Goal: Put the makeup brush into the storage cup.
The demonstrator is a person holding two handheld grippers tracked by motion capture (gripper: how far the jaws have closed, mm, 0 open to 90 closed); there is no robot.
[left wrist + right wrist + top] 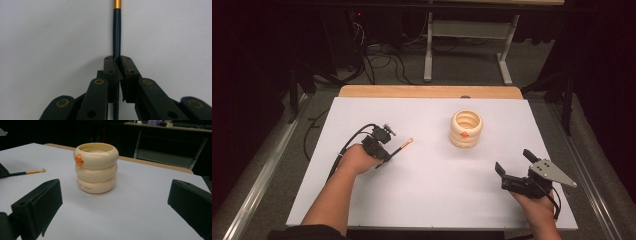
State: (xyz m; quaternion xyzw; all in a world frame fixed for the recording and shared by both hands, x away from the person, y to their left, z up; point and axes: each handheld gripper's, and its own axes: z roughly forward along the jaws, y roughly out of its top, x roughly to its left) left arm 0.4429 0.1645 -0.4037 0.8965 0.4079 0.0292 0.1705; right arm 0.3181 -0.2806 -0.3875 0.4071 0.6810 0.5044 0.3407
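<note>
From the high view, a white counter [432,190] carries the work, its far edge showing a strip of pale wood. Grey carpet lies around it, with dark drapes at both sides, a tangle of cables on the floor beyond and the white legs of another desk [467,50] farther back. The left tool [388,156] sits at the left-middle of the white surface and clamps the dark handle of a slim brush [403,146], whose gold band and pale tip point right and away toward a cream cup [466,128] built like three stacked rings (a small orange knob on its near side). Brush tip and cup are well apart, with bare white between them. The right tool [513,166] hovers near the counter's right front corner, its jaws spread wide and holding nothing; the broad middle of the surface is free.

From the left gripper view, the left tool [117,70] has its jaws pinched tight on the brush [116,37], which runs straight ahead over plain white.

From the right gripper view, the right tool [113,202] stands wide apart, framing the cream cup [96,168] upright ahead. The brush [27,172] shows at the left, near the cup but apart from it. A dark room lies behind.
</note>
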